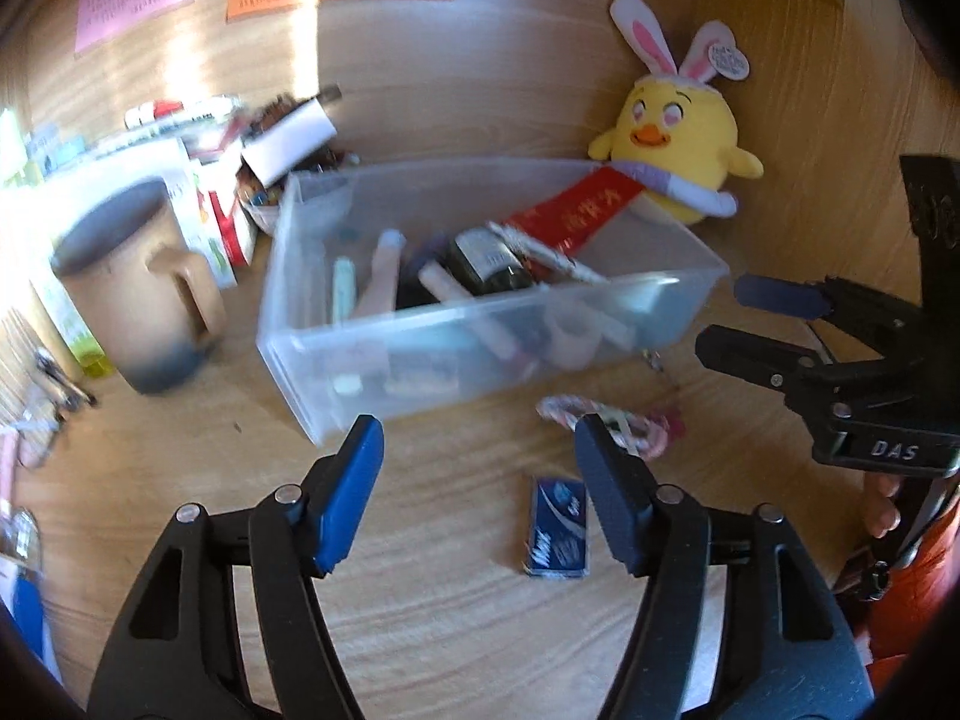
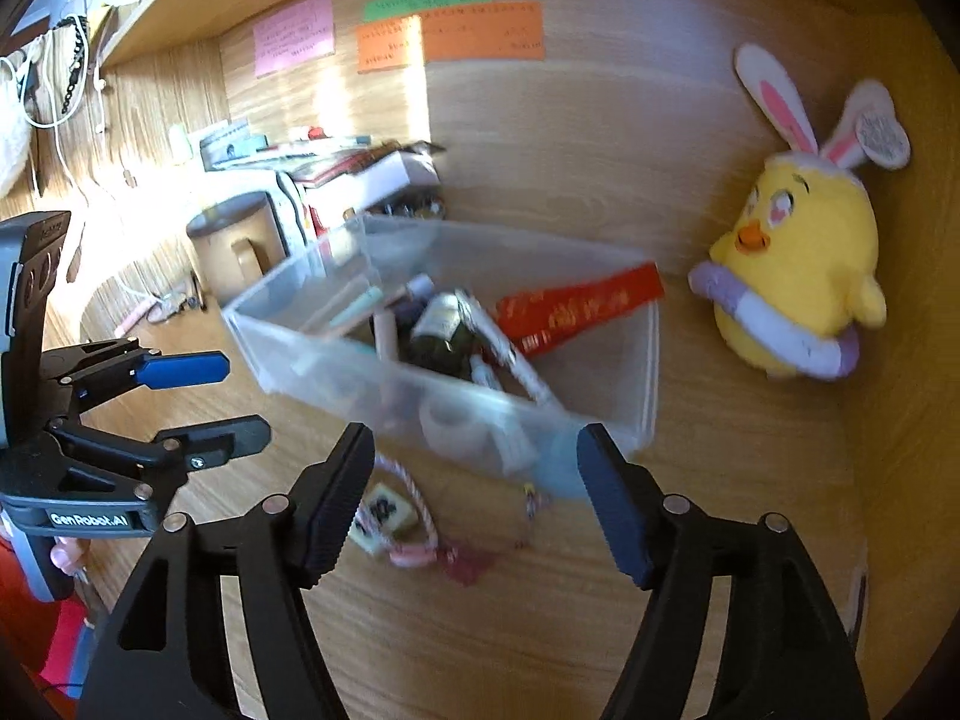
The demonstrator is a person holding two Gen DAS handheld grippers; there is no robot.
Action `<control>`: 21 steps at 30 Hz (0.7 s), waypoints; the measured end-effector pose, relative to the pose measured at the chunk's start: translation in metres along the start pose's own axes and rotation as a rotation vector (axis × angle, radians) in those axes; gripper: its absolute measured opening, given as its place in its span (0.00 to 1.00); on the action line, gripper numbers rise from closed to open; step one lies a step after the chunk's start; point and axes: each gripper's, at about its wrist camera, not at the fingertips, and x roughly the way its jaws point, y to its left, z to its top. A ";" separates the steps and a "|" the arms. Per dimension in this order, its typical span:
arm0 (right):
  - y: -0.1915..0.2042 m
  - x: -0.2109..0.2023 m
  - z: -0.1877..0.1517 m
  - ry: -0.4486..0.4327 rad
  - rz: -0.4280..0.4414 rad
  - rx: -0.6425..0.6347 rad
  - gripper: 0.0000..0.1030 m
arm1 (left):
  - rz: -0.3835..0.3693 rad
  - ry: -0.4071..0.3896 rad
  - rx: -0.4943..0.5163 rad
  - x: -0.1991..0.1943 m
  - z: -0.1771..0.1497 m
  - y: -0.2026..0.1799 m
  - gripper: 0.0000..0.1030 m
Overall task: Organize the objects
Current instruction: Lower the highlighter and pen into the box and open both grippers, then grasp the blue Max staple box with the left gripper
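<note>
A clear plastic bin (image 1: 360, 354) sits on the wooden desk, holding a dark bottle (image 1: 486, 261), a red ribbon (image 1: 576, 210) and several tubes. In front of it lie a blue packet (image 1: 558, 534) and a pink-white cord charm (image 1: 612, 426). My left gripper (image 1: 480, 438) hovers open just short of the bin's near wall, nothing between its fingers. In the right wrist view, my right gripper (image 2: 474, 444) is open over the bin's (image 2: 336, 372) near corner and the cord charm (image 2: 384, 516), holding nothing. Each gripper shows in the other's view: right gripper (image 1: 729, 318), left gripper (image 2: 246, 399).
A yellow chick plush (image 1: 678, 138) with rabbit ears leans on the back wall right of the bin. A tan mug (image 1: 132, 294) stands left of it, with boxes and clutter (image 1: 228, 192) behind. Sticky notes (image 2: 450, 30) hang on the wall. A shelf runs overhead.
</note>
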 end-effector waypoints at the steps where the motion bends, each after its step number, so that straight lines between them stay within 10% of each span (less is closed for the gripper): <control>1: -0.002 0.000 -0.004 0.009 -0.003 0.008 0.65 | -0.012 0.013 -0.007 0.002 -0.003 0.000 0.64; 21: -0.015 0.036 -0.052 0.217 0.005 -0.033 0.65 | -0.071 0.161 0.055 0.022 -0.035 -0.026 0.64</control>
